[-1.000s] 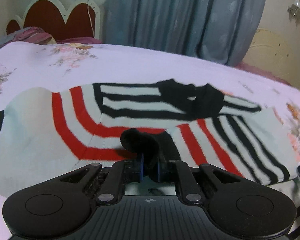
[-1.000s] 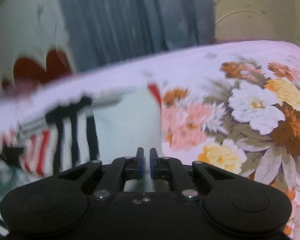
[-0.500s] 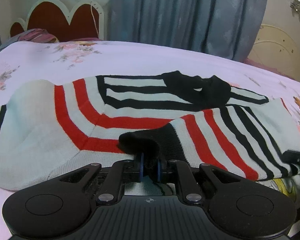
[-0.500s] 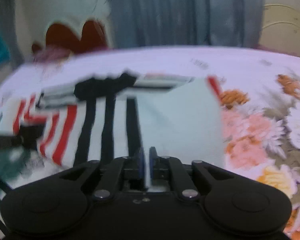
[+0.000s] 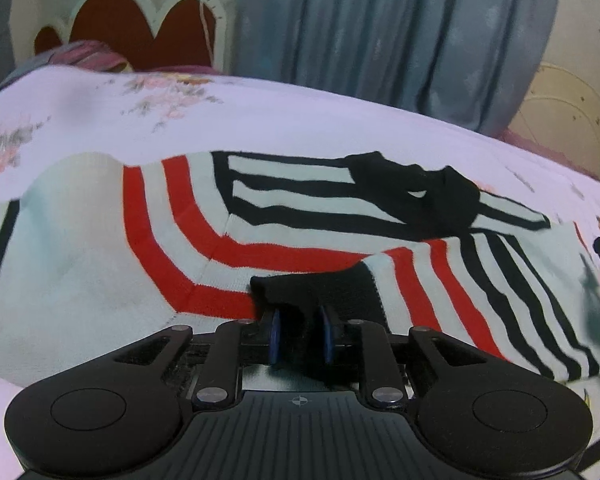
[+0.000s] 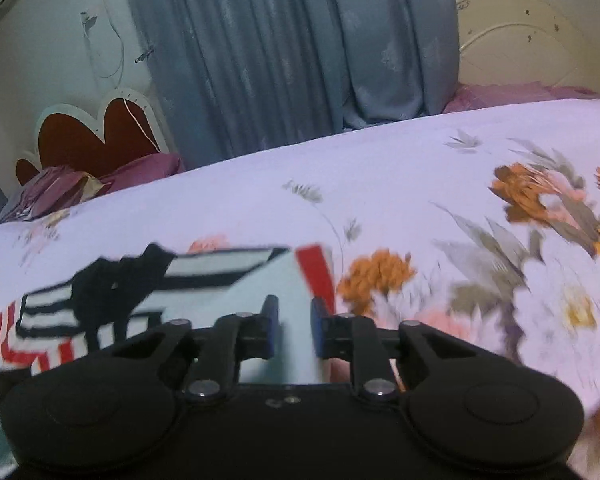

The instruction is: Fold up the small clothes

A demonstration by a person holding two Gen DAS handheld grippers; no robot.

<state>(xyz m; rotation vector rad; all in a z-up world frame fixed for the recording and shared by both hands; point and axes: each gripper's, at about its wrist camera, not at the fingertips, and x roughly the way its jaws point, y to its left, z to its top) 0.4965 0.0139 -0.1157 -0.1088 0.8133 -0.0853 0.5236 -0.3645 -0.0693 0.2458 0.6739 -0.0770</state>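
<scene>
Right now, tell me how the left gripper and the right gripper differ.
The left gripper has the black cuff filling the gap between its fingers; whether it grips is unclear. The right gripper stands open, pale knit behind its gap. The left gripper faces the striped sweater; the right gripper sits at its edge by the floral bedsheet. Both are low over that bedsheet.

A knitted sweater (image 5: 100, 264) is pale mint-white with red and black stripes and solid black cuffs. The bedsheet (image 6: 420, 168) beneath is lilac, printed with orange, pink and white flowers. The curtain (image 6: 292, 48) is blue-grey; the scalloped headboard (image 5: 140, 28) is dark red, edged cream.
</scene>
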